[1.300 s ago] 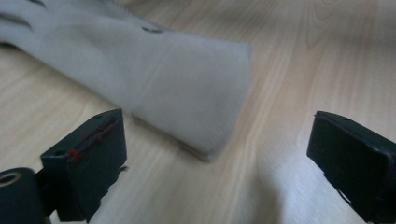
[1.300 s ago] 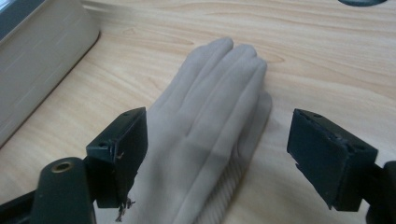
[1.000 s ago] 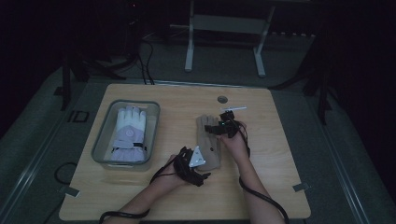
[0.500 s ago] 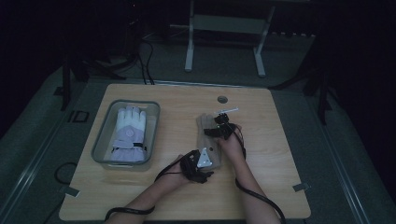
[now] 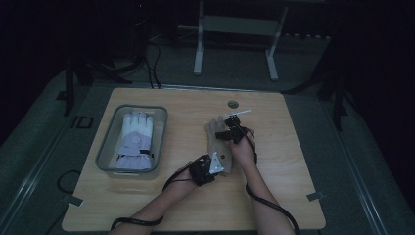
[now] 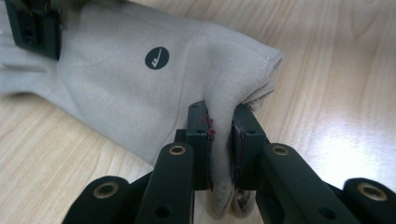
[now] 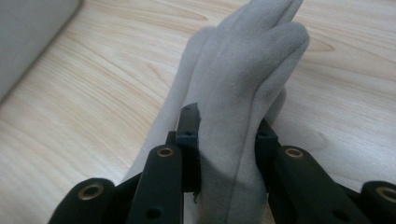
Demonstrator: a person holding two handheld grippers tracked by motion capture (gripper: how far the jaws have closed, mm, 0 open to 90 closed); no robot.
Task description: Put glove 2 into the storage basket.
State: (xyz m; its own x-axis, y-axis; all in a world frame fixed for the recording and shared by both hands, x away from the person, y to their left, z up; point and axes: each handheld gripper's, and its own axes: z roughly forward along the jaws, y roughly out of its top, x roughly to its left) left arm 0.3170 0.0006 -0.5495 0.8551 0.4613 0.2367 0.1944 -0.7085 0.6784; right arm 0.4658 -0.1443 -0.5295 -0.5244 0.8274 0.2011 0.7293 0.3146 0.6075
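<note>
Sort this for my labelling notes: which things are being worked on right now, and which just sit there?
In use: beige glove, pinched at its cuff by the left gripper and at its fingers by the right gripper.

Lying about: clear bin, white glove inside it, round table hole.

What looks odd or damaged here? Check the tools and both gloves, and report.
Small red marks or threads sit on the left tool where its pads pinch the beige glove at the cuff; what they are is unclear. The right tool grips its fingers. The white glove lies flat in the bin.
</note>
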